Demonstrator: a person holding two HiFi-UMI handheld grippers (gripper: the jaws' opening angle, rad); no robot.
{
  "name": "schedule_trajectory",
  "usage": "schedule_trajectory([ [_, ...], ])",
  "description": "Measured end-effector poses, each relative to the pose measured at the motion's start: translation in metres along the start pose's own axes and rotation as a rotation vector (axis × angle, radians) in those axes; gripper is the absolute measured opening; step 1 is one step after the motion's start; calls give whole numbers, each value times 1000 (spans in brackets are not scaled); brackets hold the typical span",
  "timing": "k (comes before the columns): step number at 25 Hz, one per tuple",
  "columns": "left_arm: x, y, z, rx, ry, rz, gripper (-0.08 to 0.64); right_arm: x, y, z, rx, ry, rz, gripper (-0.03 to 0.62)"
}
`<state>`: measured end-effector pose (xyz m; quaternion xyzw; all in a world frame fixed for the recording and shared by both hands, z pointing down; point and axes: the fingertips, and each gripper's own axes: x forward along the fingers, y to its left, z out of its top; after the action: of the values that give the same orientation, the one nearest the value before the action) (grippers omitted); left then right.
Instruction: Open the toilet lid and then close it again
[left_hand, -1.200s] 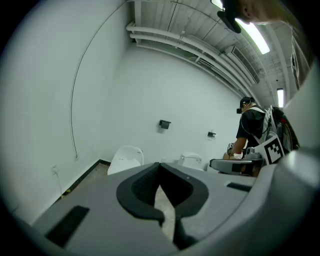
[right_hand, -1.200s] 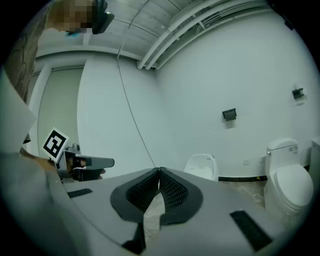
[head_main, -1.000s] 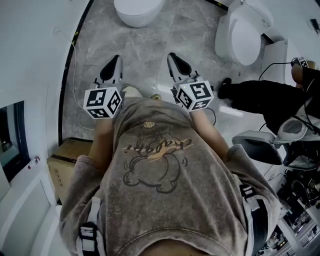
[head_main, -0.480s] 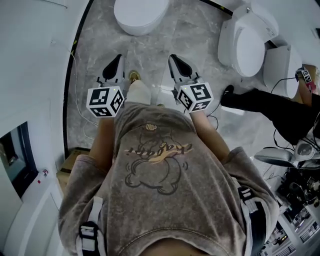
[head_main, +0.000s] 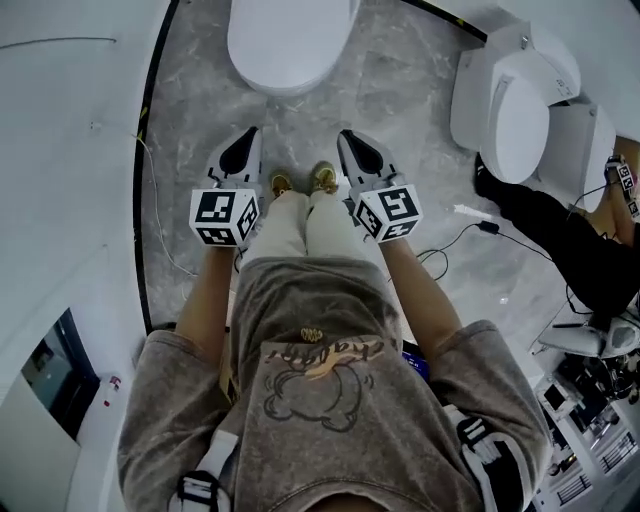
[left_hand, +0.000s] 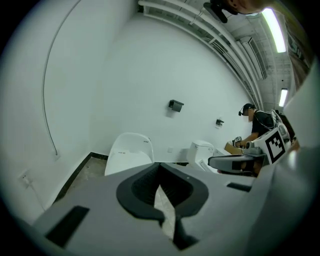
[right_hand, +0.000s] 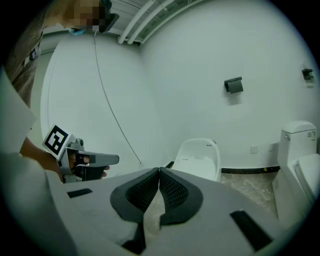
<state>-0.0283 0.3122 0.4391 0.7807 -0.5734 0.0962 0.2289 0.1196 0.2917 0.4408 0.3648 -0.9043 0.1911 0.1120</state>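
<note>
Sanitary-ware test room, looking more like a lab than a home bathroom

A closed toilet (head_main: 290, 40) and a second toilet (head_main: 518, 115) are standing on grey marble floor (head_main: 400, 80) by bare white walls (head_main: 70, 120), a cable (head_main: 487, 228) is trailing across the floor, and electronic gear (head_main: 585, 440) is crowding one corner.

2nd toilet (head_main: 520, 110) right; cable (head_main: 487, 227) on grey floor (head_main: 400, 90).

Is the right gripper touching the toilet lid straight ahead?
Apart. The head view shows grey floor between the right gripper and the toilet lid; the right gripper view shows it well ahead of the shut jaws.
</note>
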Motion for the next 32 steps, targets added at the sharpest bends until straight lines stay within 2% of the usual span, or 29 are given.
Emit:
schedule_trajectory([
  [5, 82, 44, -45, 4, 51, 8, 9, 83, -50, -51, 28, 44, -17, 28],
  [11, 162, 95, -120, 8, 98, 13, 9, 168, -92, -141, 38, 143, -1, 28],
  [15, 206, 120, -169, -3, 109, 12, 9, 209, -113, -187, 34, 176, 9, 28],
  [22, 258, 151, -250, -10, 169, 16, 9, 258, -135, -260, 91, 218, -17, 28],
  [26, 275, 154, -272, -23, 192, 26, 9, 273, -140, -281, 91, 243, 4, 28],
  [32, 282, 159, -270, -55, 172, 47, 9, 285, -143, -280, 106, 232, 9, 28],
])
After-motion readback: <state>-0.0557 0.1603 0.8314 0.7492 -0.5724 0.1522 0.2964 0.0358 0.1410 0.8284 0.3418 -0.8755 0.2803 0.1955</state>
